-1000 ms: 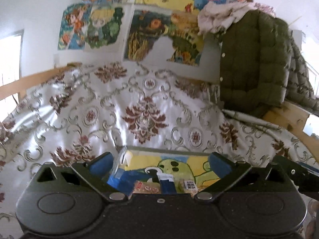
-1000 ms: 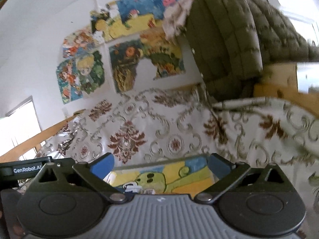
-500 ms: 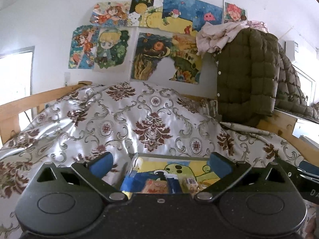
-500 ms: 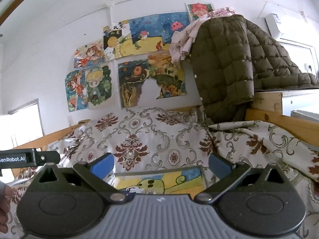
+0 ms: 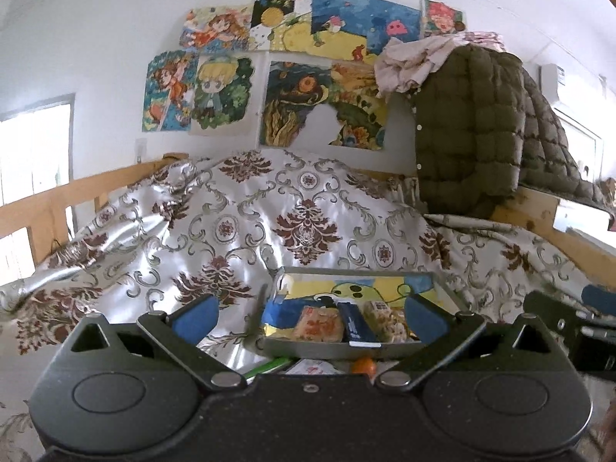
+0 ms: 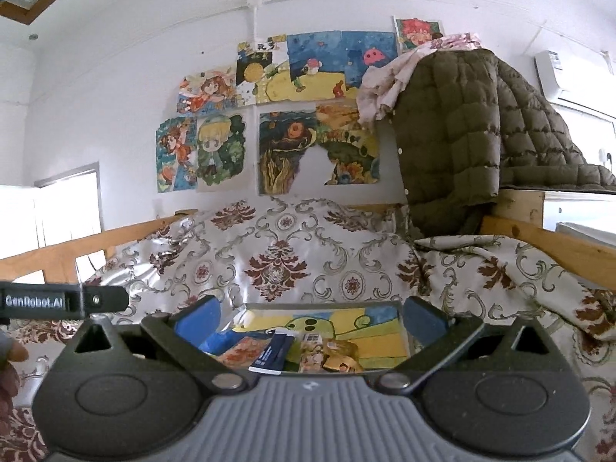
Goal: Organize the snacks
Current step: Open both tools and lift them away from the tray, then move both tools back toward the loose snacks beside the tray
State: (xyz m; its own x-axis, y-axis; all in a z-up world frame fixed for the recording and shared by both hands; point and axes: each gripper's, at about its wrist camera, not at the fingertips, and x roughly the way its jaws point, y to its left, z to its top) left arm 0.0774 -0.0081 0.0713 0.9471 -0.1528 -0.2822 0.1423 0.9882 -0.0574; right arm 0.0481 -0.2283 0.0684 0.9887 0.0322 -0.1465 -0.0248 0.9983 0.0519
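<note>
A shallow metal tray [image 5: 358, 270] with a yellow and blue cartoon bottom lies on a patterned bedspread [image 5: 246, 231]. Several snack packets lie in it: a red-orange packet [image 5: 318, 323], a dark blue stick pack [image 5: 356, 325] and a pale packet [image 5: 387, 317]. My left gripper [image 5: 308, 317] is open and empty, its blue pads either side of the tray's near end. The tray [image 6: 369, 346] also shows in the right wrist view with the dark blue stick pack [image 6: 271, 354]. My right gripper [image 6: 310, 325] is open and empty over it.
A green strip [image 5: 265, 369] and a small orange thing [image 5: 364, 365] lie in front of the tray. A dark green quilted jacket [image 5: 473, 131] hangs at the right. A wooden bed rail [image 5: 77, 192] runs along the left. Posters [image 5: 308, 77] cover the wall.
Both grippers have tilted up and drawn back, so the tray and its snacks show more fully. Both stay open and empty.
</note>
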